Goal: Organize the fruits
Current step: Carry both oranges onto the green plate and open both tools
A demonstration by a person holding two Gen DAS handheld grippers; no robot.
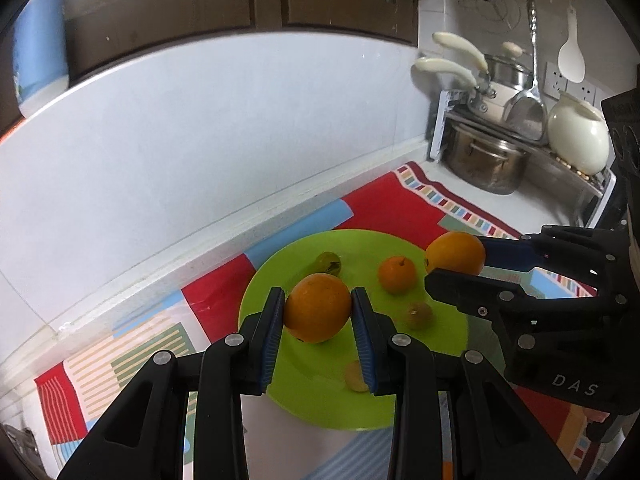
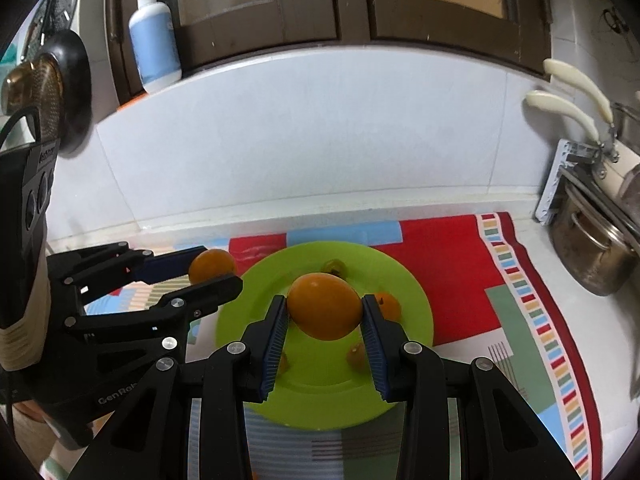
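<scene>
My left gripper (image 1: 317, 294) is shut on a large orange (image 1: 317, 312), held just above the near-left part of a green plate (image 1: 360, 404). In the same view my right gripper (image 1: 456, 265) comes in from the right, shut on a second orange (image 1: 456, 251) over the plate's far-right rim. In the right wrist view that gripper (image 2: 324, 301) clamps its orange (image 2: 324, 308) above the plate (image 2: 320, 408), while the left gripper (image 2: 220, 267) holds its orange (image 2: 211, 264) at the plate's left edge. On the plate lie a small tangerine (image 1: 397, 275), a green fruit (image 1: 328, 263) and two small yellowish fruits.
The plate rests on a colourful patterned mat (image 1: 400, 204) on a white counter against a tiled wall. A rack with steel pots (image 1: 484, 160) and a white jar (image 1: 578, 136) stands at the back right. A soap bottle (image 2: 154, 36) stands on the ledge above.
</scene>
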